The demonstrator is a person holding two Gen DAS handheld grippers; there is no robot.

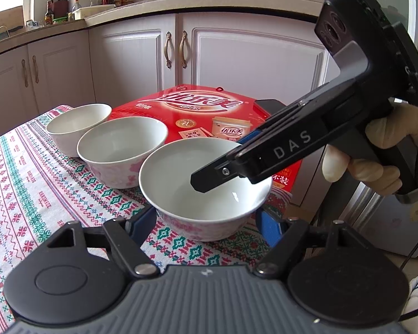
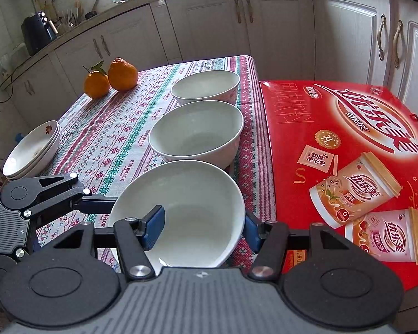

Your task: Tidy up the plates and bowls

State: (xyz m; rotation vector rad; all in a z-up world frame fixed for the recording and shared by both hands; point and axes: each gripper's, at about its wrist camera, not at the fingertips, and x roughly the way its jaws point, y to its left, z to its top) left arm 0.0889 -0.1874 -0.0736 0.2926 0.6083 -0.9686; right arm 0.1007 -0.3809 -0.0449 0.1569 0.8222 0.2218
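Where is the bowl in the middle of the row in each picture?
Left wrist view: middle bowl sits left of centre, second of three.
Right wrist view: it sits at centre, above the nearest bowl.
Shared landmark: the red drink box, just right of the bowls in both.

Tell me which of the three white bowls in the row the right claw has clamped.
The nearest white ceramic bowl, at the near end of the row: the right claw pinches its rim, one pad inside, one outside. The other two bowls stand free.
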